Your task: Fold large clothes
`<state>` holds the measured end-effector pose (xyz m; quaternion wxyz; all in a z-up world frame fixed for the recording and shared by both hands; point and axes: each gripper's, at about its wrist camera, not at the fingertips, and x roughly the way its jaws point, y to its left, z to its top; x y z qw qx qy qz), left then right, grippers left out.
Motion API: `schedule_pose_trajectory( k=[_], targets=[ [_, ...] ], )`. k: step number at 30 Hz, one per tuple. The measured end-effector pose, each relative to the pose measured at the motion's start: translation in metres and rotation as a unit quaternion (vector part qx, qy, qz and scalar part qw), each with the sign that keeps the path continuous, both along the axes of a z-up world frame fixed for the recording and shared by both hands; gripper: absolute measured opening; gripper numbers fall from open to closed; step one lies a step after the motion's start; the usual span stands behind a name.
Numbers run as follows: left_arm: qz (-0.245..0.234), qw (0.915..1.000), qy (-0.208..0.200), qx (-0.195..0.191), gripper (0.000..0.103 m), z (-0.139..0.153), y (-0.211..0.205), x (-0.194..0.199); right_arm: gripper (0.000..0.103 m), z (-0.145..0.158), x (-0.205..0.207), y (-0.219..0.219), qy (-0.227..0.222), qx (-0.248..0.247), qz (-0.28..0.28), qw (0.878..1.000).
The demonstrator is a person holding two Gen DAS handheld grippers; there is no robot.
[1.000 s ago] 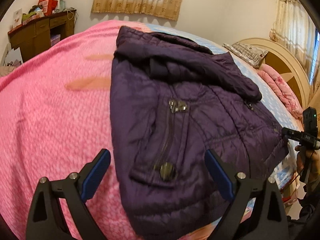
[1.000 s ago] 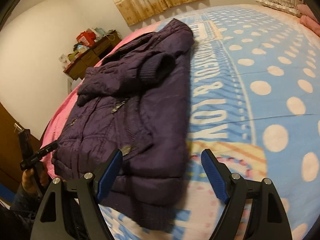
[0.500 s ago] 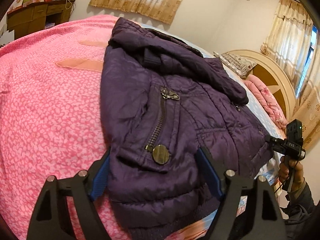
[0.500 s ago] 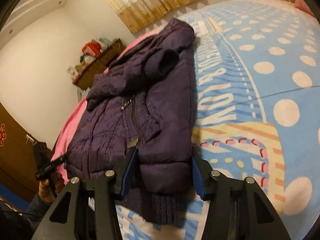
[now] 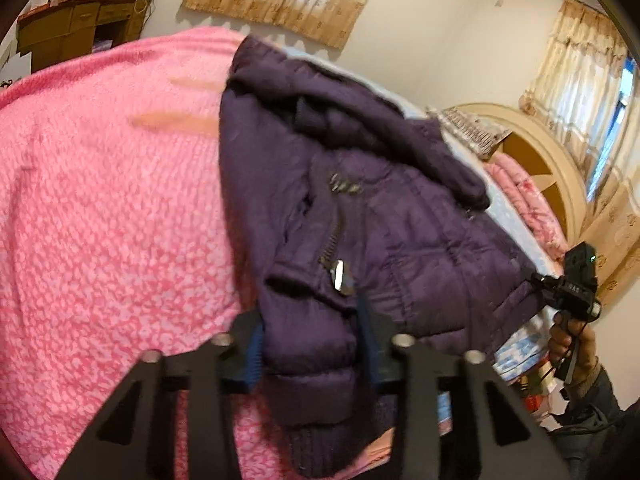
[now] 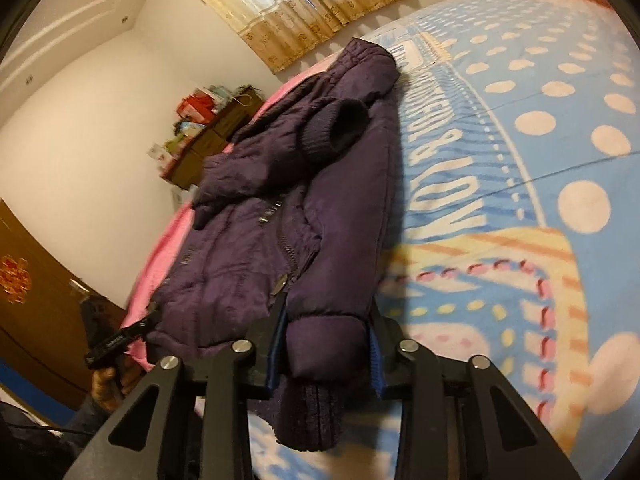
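Purple jacket (image 5: 380, 216) lies on bed, half on pink blanket (image 5: 100, 220), half on blue dotted sheet (image 6: 520, 160); sleeves already crossed over chest, hood at far end, so likely hem-to-hood fold comes next; you pinch near hem at both corners to lift it evenly; left gripper (image 5: 310, 346) clamps left hem corner, right gripper (image 6: 328, 344) clamps right one, fabric bunched between pads; a second ago both sets of jaws stood wide over hem; they have just been closing onto jacket.
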<state>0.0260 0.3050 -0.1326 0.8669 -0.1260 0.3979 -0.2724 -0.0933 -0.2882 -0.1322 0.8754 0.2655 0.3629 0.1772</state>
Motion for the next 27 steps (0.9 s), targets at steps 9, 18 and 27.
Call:
schedule_pose_trajectory(
  k=[9, 18, 27],
  targets=[
    [-0.023, 0.9987, -0.010, -0.044, 0.027, 0.039, 0.015, -0.034, 0.027, 0.011, -0.044, -0.011, -0.010, 0.092, 0.011, 0.996],
    [-0.023, 0.9852, -0.027, -0.168, 0.026, 0.099, 0.035, -0.039, 0.025, 0.076, -0.071, -0.017, -0.083, 0.193, 0.022, 0.978],
    [0.001, 0.9633, -0.004, -0.268, 0.026, 0.126, 0.039, 0.049, 0.025, 0.125, 0.025, -0.027, -0.093, 0.264, -0.006, 0.960]
  ],
)
